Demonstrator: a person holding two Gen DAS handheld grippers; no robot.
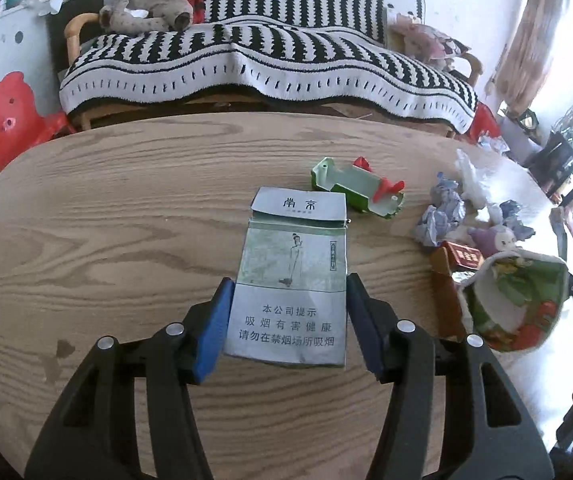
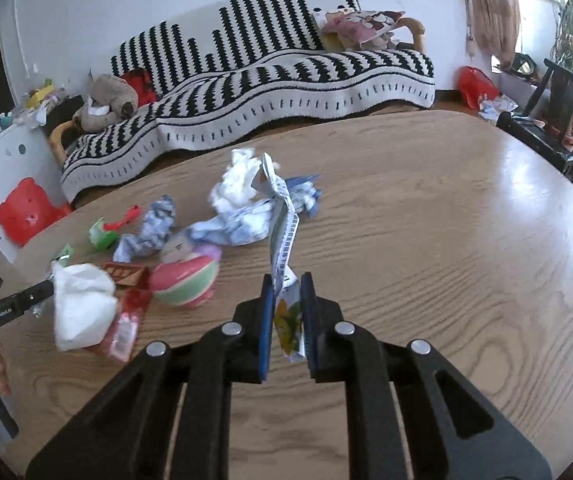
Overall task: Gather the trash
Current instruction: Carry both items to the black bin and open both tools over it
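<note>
Trash count: I see one flattened cigarette pack point(image 1: 292, 276), one green plastic piece with red clips point(image 1: 356, 190), roughly three crumpled blue-and-white paper wads point(image 1: 444, 214), one white tissue clump point(image 2: 238, 184), one small red-brown carton point(image 1: 462, 258), and one printed wrapper strip point(image 2: 284, 248); all of it sits on or just above the wooden table point(image 1: 126, 208).

Left gripper point(image 1: 288, 322): my blue pads point(image 1: 214, 328) stand wide apart on either side of the cigarette pack's lower half. The right pad looks just clear of the pack's edge; the left one is at the edge, though I cannot tell whether it presses. The pack lies flat, lid end pointing away from me.

Right gripper point(image 2: 288, 316): my pads are drawn close together and pinch the lower end of the wrapper strip, which rises upright and leans toward the paper pile.

Left gripper seen from the right camera: it reaches in from the left edge, its tip behind a white bag-like bundle point(image 2: 82, 304).

Surroundings: a pink-and-green ball-shaped toy point(image 2: 184, 282) rests beside the red-brown carton, and a colourful printed bag point(image 1: 518, 300) lies at the right of the left camera's view.

Background: a sofa under a black-and-white striped blanket point(image 1: 270, 60) runs behind the table, with a red bear-shaped stool point(image 1: 2, 120) to its left.
</note>
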